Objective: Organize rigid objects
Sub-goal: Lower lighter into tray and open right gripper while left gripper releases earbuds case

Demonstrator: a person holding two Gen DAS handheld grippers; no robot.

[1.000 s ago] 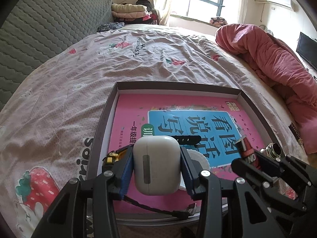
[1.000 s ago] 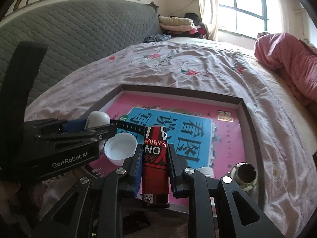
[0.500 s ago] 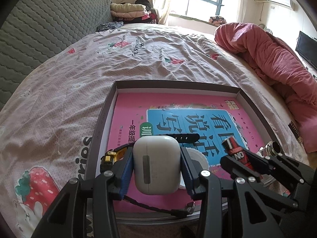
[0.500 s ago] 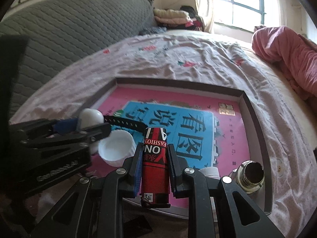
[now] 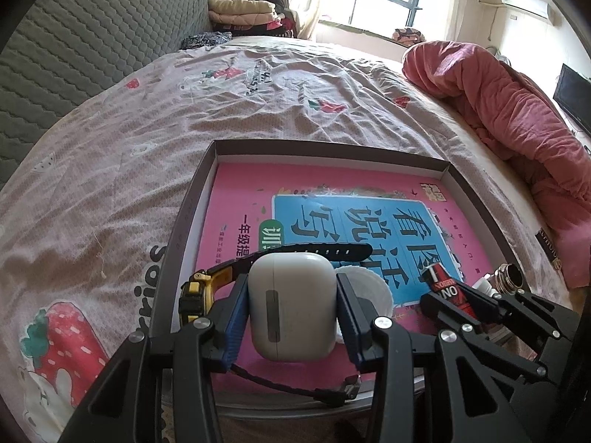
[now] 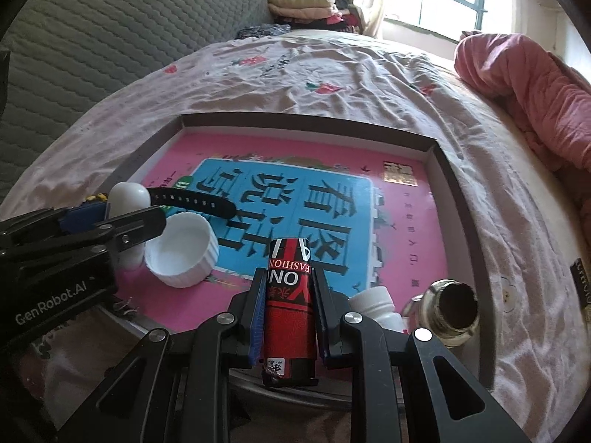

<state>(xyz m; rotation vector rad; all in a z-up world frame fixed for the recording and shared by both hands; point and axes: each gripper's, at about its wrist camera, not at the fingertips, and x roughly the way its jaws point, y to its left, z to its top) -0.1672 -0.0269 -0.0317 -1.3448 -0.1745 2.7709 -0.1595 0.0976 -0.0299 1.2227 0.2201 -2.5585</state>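
- I see a bed (image 5: 229, 103) under a pale pink sheet with strawberry prints; a rumpled red quilt (image 5: 517, 110) lies along its right side and a grey padded headboard (image 6: 110, 37) along its left.
- On the sheet sits a shallow box (image 5: 184, 229) with dark walls, and a pink book (image 5: 236, 199) with a blue panel covers its floor.
- My left gripper (image 5: 291, 306) is clamped on a white earbud case (image 5: 293, 304), held upright above the near left part of the box.
- My right gripper (image 6: 290, 306) is clamped on a red cylinder (image 6: 290, 295) with white lettering, held above the near edge of the box, right of the left gripper.
- A black watch (image 5: 317, 251) with a yellow body lies on the book just behind the case, strap stretched to the right.
- A white ribbed cup (image 6: 181, 251) sits open side up on the book between the two grippers.
- A metal flask neck (image 6: 456, 308) rests at the near right corner of the box.
- A small white bottle (image 6: 373, 304) lies just left of that neck.
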